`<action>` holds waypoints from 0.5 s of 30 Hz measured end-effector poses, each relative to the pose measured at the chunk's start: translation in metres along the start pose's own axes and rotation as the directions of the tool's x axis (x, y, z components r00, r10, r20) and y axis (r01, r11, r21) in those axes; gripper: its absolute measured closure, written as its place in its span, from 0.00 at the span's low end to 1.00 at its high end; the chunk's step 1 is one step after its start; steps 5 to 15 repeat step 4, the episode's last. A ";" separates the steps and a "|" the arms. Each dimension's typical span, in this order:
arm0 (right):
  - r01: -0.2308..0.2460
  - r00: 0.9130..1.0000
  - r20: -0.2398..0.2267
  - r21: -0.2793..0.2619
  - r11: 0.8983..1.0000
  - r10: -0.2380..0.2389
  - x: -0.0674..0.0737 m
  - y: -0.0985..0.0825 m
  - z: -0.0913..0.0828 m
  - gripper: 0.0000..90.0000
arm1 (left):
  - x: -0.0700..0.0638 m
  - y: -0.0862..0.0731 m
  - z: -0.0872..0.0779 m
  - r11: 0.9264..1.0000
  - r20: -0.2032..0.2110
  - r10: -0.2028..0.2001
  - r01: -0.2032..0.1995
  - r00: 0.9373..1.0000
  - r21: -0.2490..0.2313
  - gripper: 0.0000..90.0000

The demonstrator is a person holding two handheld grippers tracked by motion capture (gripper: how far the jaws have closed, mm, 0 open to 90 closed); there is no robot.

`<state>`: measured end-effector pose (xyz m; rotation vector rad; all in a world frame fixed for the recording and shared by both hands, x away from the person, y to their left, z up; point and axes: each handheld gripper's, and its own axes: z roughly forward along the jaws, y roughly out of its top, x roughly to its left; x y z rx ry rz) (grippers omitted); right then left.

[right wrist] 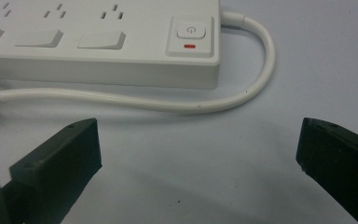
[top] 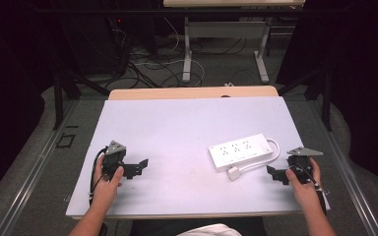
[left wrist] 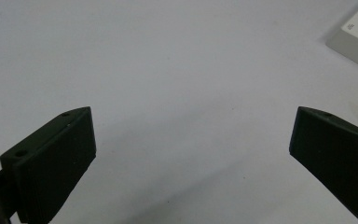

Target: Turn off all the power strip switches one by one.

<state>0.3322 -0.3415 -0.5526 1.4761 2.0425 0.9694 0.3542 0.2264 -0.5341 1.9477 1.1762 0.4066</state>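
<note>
We held the left gripper [top: 140, 168] low over the bare white mat [top: 177, 128], jaws spread wide and empty. The right gripper [top: 271, 173] also gaped wide, gripping nothing, just beside the strip [top: 240, 151]. The strip lay flat right of centre, its cord [right wrist: 200, 103] looping round to the plug [top: 234, 173].
</note>
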 end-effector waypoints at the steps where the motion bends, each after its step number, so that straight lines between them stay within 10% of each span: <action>1: -0.004 1.000 0.000 0.006 1.000 0.004 0.000 0.000 0.000 0.00 | 0.000 0.000 0.000 1.000 0.000 0.001 -0.001 1.000 0.000 0.00; 15: 0.001 1.000 -0.003 0.006 1.000 -0.001 0.000 0.000 0.000 0.00 | -0.001 0.000 0.001 1.000 -0.001 -0.007 0.007 1.000 -0.005 0.00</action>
